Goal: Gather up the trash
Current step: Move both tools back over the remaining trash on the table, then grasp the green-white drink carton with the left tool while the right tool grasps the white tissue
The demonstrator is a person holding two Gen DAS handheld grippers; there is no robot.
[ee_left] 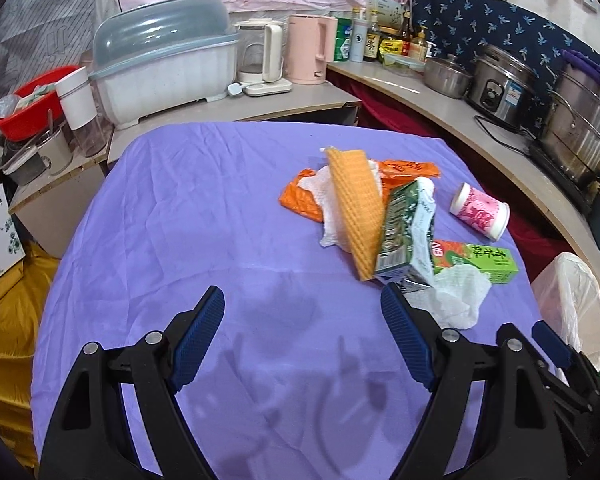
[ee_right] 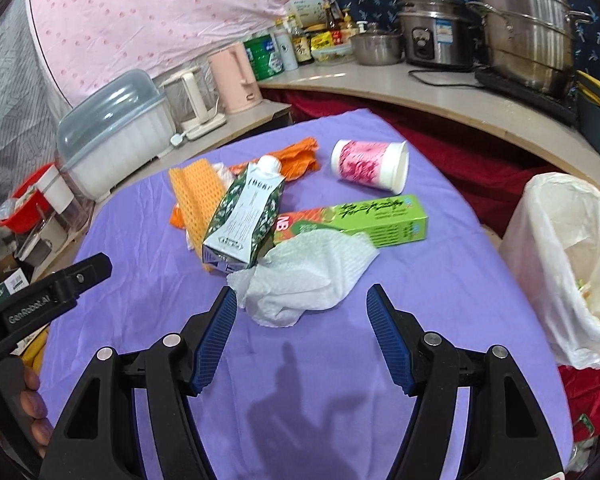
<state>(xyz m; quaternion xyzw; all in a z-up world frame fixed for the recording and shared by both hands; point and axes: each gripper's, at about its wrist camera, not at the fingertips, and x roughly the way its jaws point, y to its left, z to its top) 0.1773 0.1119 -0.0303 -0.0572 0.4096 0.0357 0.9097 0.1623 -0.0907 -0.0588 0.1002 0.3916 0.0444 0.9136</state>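
Observation:
A heap of trash lies on the purple-covered table point(ee_left: 172, 220): a crumpled white paper towel point(ee_right: 308, 276), a green-and-white drink carton point(ee_right: 244, 216), an orange foam net point(ee_right: 198, 196), an orange plastic bag point(ee_right: 296, 154), a long green box point(ee_right: 372, 216) and a tipped pink-patterned paper cup point(ee_right: 370, 166). My right gripper point(ee_right: 302, 336) is open just short of the paper towel, holding nothing. My left gripper point(ee_left: 304, 332) is open over bare cloth, with the carton point(ee_left: 404, 232) and towel point(ee_left: 456, 300) off its right fingertip. A white-bagged bin point(ee_right: 560, 248) stands off the table's right edge.
A counter curves behind and to the right with steel pots point(ee_left: 580, 128), a rice cooker point(ee_left: 500, 84), bottles and two kettles point(ee_left: 308, 50). A lidded dish rack point(ee_left: 164, 64) and a red basin point(ee_left: 32, 104) sit at the back left. A hand point(ee_right: 32, 400) holds the left gripper.

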